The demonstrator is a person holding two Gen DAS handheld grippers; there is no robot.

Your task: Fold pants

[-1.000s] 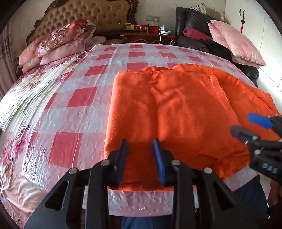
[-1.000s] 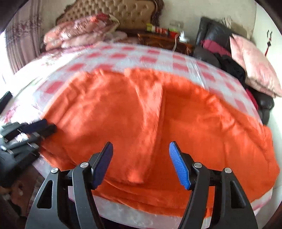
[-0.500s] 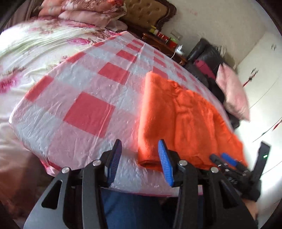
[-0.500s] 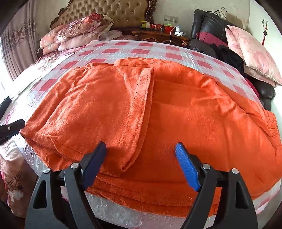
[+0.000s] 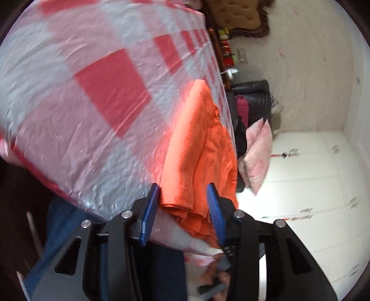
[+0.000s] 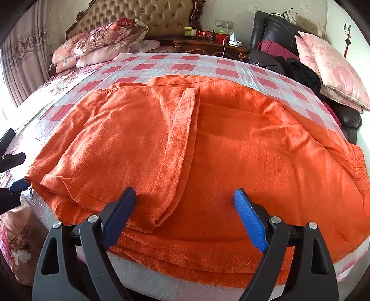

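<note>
The orange fleece pants (image 6: 208, 143) lie partly folded on the bed's red-and-white checked plastic sheet (image 6: 185, 64), one flap laid over the left half. My right gripper (image 6: 185, 217) is open, its jaws spread just above the near edge of the pants where the flap's corner ends. My left gripper (image 5: 182, 208) is open and rolled on its side, its jaws either side of the near left corner of the pants (image 5: 201, 148). It also shows at the left edge of the right wrist view (image 6: 13, 171).
Floral quilts and pillows (image 6: 99, 44) lie by the tufted headboard (image 6: 143, 14). A wooden nightstand (image 6: 208, 45) with jars stands behind the bed. A black leather chair (image 6: 277, 32) with pink cushions (image 6: 328, 69) stands at the right. The bed's near edge (image 6: 150, 277) is just below my grippers.
My left gripper has swung left, rolled on its side and closed in on the pants' left corner. My right gripper has opened wider and come down closer to the near edge.
</note>
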